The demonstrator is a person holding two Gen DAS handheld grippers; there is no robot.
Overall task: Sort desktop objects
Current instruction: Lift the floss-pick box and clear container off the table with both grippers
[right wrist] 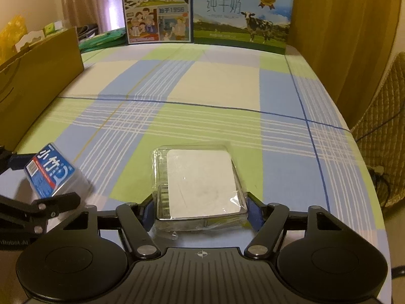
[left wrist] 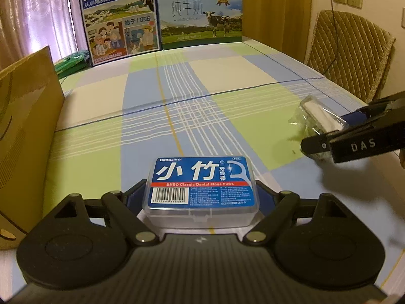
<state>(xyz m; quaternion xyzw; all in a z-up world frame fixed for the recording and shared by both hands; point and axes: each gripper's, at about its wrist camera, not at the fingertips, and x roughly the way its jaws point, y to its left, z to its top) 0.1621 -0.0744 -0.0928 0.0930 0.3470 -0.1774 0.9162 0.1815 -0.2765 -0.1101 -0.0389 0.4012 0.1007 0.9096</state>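
Note:
A clear floss pick box with a blue label (left wrist: 202, 187) sits between the fingers of my left gripper (left wrist: 201, 197), which is shut on its sides, just above the checked tablecloth (left wrist: 177, 116). The same floss pick box (right wrist: 50, 172) shows at the far left of the right wrist view, held by the left gripper (right wrist: 27, 177). My right gripper (right wrist: 200, 205) is shut on a clear plastic-wrapped box with a white top (right wrist: 200, 182). In the left wrist view that wrapped box (left wrist: 321, 119) and the right gripper (left wrist: 336, 136) are at the right edge.
An open cardboard box (left wrist: 27, 131) stands along the left side of the table; its wall (right wrist: 38, 76) also shows in the right wrist view. Two milk cartons (left wrist: 121, 20) (left wrist: 200, 15) stand at the far edge. A quilted chair back (left wrist: 349, 55) is at the right.

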